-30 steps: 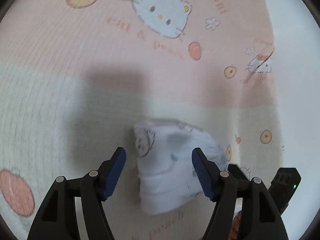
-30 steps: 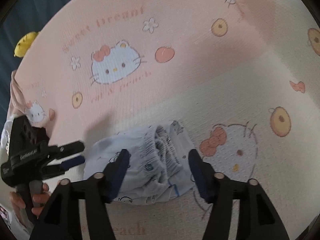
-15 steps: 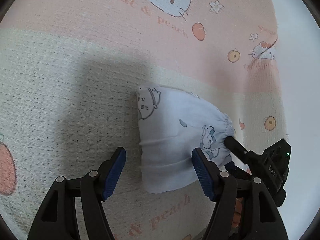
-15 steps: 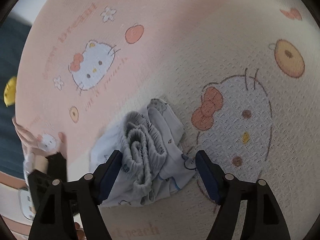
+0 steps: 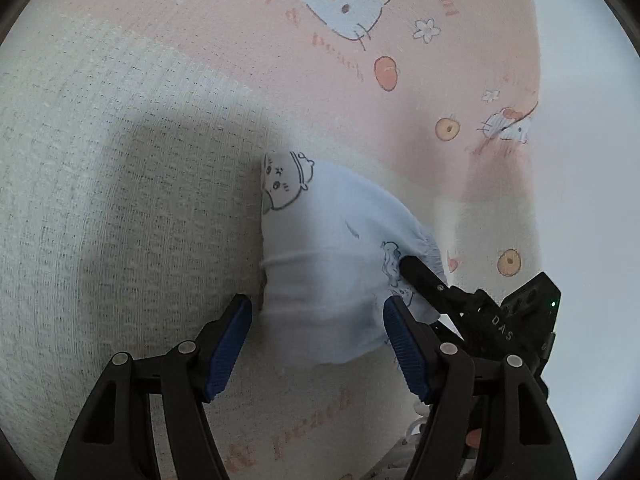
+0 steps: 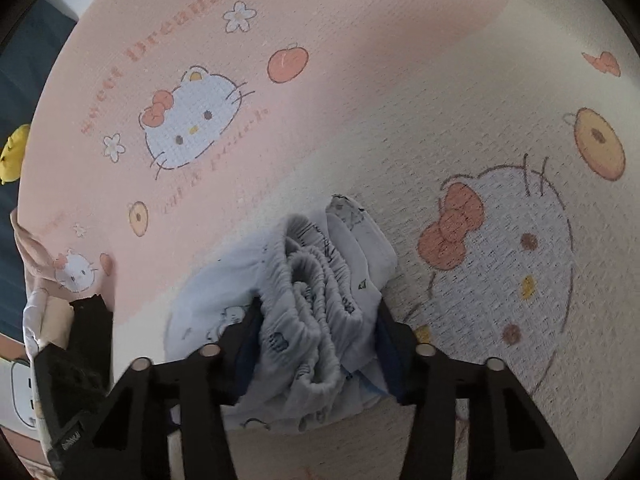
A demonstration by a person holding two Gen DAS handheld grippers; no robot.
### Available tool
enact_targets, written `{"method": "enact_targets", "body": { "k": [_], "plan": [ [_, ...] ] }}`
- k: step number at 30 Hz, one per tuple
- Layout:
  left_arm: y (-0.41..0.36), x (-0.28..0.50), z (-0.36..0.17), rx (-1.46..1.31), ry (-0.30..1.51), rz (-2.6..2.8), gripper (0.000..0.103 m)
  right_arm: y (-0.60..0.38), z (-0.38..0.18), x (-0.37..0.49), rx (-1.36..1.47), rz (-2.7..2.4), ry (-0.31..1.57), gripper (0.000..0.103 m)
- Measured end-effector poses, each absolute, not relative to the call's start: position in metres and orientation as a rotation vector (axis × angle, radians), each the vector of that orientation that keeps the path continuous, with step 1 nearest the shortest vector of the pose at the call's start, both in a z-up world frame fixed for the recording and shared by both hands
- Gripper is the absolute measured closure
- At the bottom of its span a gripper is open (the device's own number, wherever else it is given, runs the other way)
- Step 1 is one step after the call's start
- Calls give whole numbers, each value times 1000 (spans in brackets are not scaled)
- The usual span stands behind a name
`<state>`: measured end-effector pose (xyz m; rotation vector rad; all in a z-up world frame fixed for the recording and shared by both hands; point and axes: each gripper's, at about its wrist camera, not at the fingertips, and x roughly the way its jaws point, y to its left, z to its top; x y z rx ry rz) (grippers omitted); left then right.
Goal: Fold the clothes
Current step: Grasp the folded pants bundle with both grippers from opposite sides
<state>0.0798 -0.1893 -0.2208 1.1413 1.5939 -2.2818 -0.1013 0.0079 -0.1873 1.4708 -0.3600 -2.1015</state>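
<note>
On the cartoon-cat bedspread lies one garment: a folded pale-blue piece of clothing with small animal prints, on the cream band just below the pink band. Grippers: two. Left gripper hovers above the near edge of the clothing, jaws spread wide, blue pads clear of the cloth on either side. Right of the clothing, the right gripper comes in low from the side, its black finger against the gathered elastic edge. From its own camera, the right gripper has the bunched waistband filling the gap between its fingers; whether it truly pinches, I cannot tell. One yellow object sits beyond the bedspread's far left edge.
</note>
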Motion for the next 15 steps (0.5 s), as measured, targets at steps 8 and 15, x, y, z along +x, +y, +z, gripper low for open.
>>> {"method": "enact_targets", "body": {
  "k": [8,15],
  "plan": [
    [-174,69,-214,1155,1423,-2332,78,12,-187,-96,1484,-2093,-443,60],
    [-179,64,-186,1187,1247,-2422,87,12,-182,-81,1440,-2073,-508,60]
  ]
}}
